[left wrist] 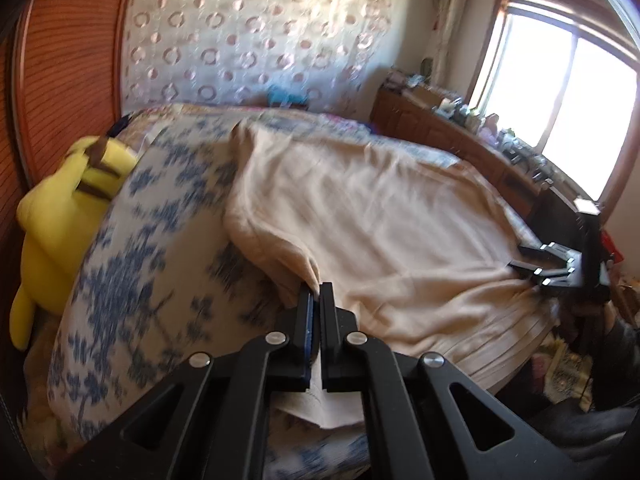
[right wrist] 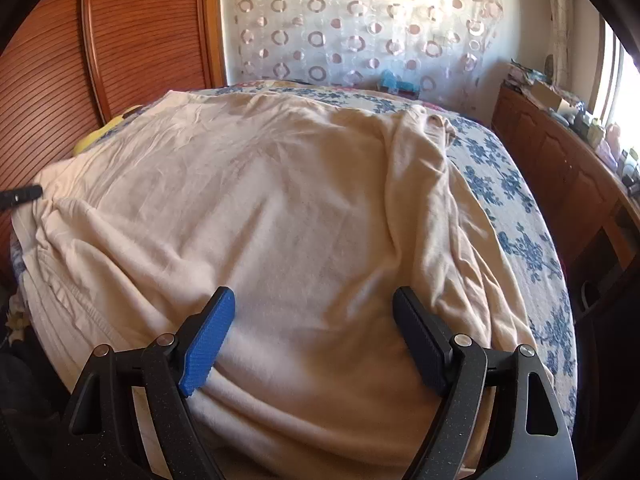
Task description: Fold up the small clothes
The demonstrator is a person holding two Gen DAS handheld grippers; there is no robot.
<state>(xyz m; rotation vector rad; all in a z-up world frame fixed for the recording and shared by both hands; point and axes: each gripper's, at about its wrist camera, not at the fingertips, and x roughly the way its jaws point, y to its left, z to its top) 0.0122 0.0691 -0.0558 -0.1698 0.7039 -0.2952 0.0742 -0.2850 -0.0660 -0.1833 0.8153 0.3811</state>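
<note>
Two grippers work one cream garment (right wrist: 304, 208), which lies spread across the bed (right wrist: 516, 208) on its blue-and-white floral cover.

Left wrist view: your left gripper (left wrist: 316, 292) has its jaws pressed together on a bunched fold at the garment's near left edge; cloth rises from between the fingertips and a flap of the same fabric shows below the jaws. From that pinch the garment runs away to the right over the bed, its ribbed hem hanging at the near right side. Your right gripper (left wrist: 534, 268) appears at the far right of this view, at the garment's other side, its fingers apart.

Right wrist view: your right gripper (right wrist: 314, 312) stands wide open over the cream fabric, with one blue ribbed pad (right wrist: 208, 340) on the left finger and a dark pad on the right. Whether the fingertips touch the cloth cannot be told. The tip of your left gripper (right wrist: 24, 194) enters at the left border, at the garment's edge.

Surroundings: a yellow plush toy (left wrist: 68, 216) is wedged between the bed and the wooden headboard (left wrist: 68, 60). A pale curtain with ring patterns (right wrist: 360, 28) hangs behind the bed. A wooden dresser (right wrist: 560, 160) stands to the right of the bed, its top crowded with small items too blurred to name, under a bright window (left wrist: 560, 100).
</note>
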